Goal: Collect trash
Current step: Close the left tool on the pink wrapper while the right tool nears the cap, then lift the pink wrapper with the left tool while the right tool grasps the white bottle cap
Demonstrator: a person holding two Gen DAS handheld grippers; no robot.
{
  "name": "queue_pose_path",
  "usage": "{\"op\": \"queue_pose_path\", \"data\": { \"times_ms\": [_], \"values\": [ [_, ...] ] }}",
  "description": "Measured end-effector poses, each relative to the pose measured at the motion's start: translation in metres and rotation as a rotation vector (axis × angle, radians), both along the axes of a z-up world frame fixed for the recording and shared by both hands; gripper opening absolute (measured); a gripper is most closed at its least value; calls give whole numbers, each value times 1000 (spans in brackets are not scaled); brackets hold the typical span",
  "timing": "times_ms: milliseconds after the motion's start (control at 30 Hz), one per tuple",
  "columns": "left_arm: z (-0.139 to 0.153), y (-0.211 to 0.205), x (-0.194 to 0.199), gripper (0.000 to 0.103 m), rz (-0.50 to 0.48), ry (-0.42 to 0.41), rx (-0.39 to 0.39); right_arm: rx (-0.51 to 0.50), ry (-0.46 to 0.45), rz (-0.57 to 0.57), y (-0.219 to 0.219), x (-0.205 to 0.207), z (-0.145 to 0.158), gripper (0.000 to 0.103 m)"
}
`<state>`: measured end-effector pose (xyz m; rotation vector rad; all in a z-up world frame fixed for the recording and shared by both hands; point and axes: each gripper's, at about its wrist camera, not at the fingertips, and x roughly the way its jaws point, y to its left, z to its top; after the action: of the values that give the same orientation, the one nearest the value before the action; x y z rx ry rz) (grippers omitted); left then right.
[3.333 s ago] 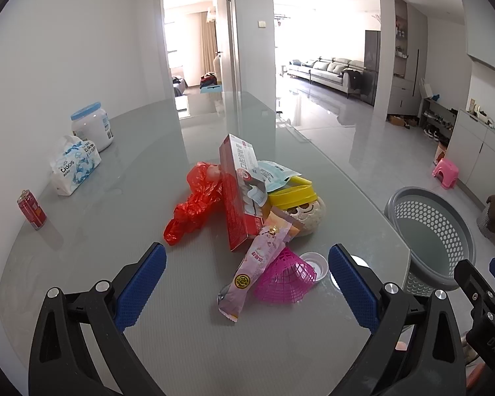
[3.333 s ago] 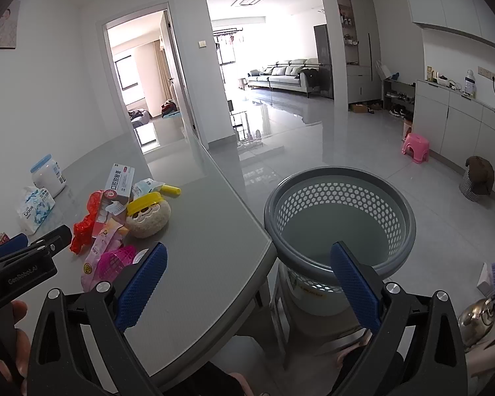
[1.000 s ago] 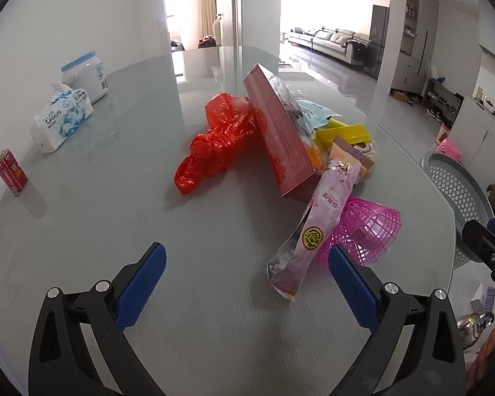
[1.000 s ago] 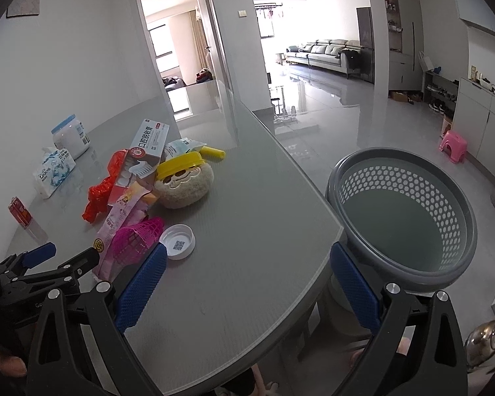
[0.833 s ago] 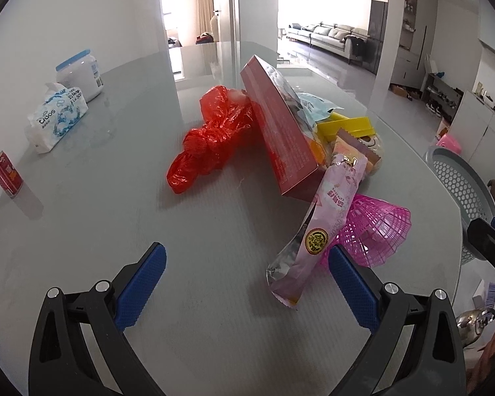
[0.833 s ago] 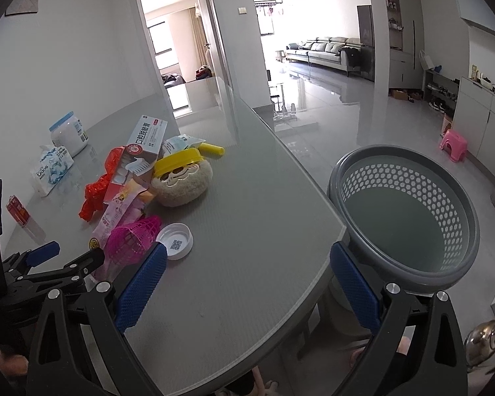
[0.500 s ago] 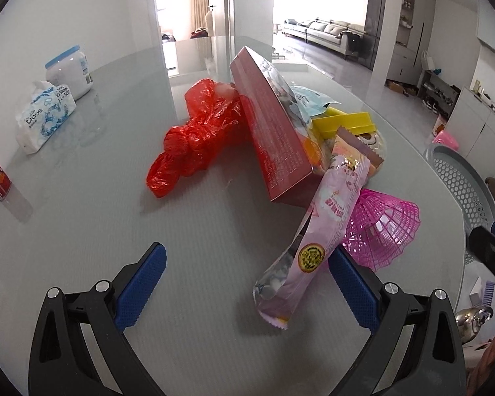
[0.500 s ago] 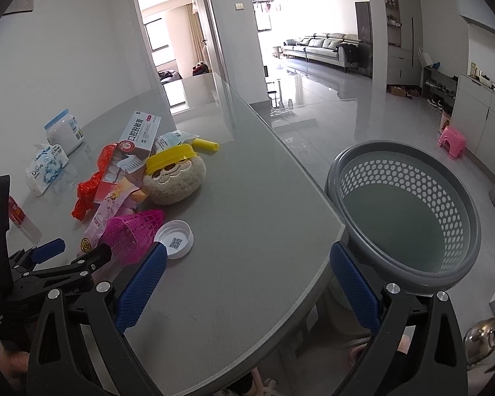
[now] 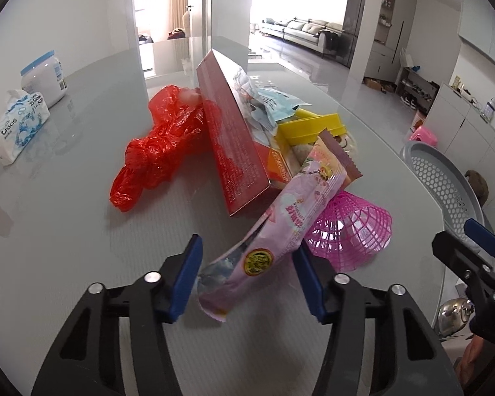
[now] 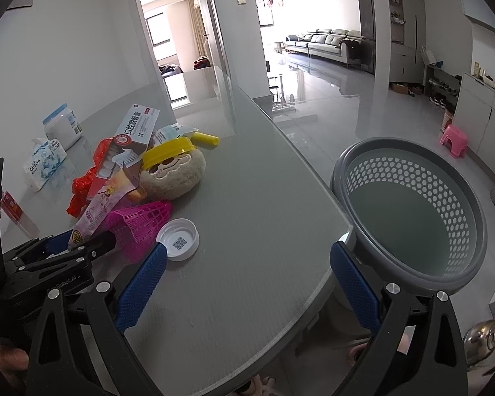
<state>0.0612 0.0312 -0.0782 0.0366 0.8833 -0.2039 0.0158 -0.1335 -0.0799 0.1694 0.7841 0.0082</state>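
Observation:
A pile of trash lies on the grey table (image 9: 66, 231). A pink snack wrapper (image 9: 290, 211) leans on a red toothpaste box (image 9: 234, 145). Beside them are a red plastic bag (image 9: 158, 151) and a pink mesh cup (image 9: 349, 227). My left gripper (image 9: 247, 277) is closing, with the wrapper's lower end between its blue pads (image 9: 186, 277), which reach the wrapper's edges without squeezing it. My right gripper (image 10: 247, 283) is open over the table's near edge, with nothing in it. A grey perforated basket (image 10: 409, 145) stands off the table's right end.
A plush toy with a yellow lid (image 10: 175, 175) and a white cap (image 10: 178, 239) lie by the pile. A tissue pack (image 9: 16, 125), a white jar (image 9: 43, 76) and a red can (image 10: 11, 206) stand at the left. A person's hand (image 10: 3, 359) holds the left gripper.
The left gripper has moved forward to the wrapper's lower end and its jaws have narrowed from wide open around it. The right gripper has barely moved.

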Motion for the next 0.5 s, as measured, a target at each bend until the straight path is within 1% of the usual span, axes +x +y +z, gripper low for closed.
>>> {"op": "queue_pose_path", "data": {
  "times_ms": [33, 67, 100, 167, 200, 500],
  "values": [
    [1, 0, 0, 48, -3, 2, -7, -1, 2, 2, 1, 1, 0, 95],
    [1, 0, -1, 43, -6, 1, -14, -1, 3, 5, 1, 2, -1, 95],
    [2, 0, -1, 42, -10, 0, -17, -2, 4, 8, 2, 2, -2, 95],
    [2, 0, -2, 27, -18, 2, -28, -2, 9, 14, 3, 4, -3, 95],
    [3, 1, -2, 23, -23, 6, -33, -3, 11, 17, 4, 5, -4, 95],
    [12, 4, -9, 18, -25, -14, -60, -19, 22, 51, 13, 16, -9, 95]
  ]
}}
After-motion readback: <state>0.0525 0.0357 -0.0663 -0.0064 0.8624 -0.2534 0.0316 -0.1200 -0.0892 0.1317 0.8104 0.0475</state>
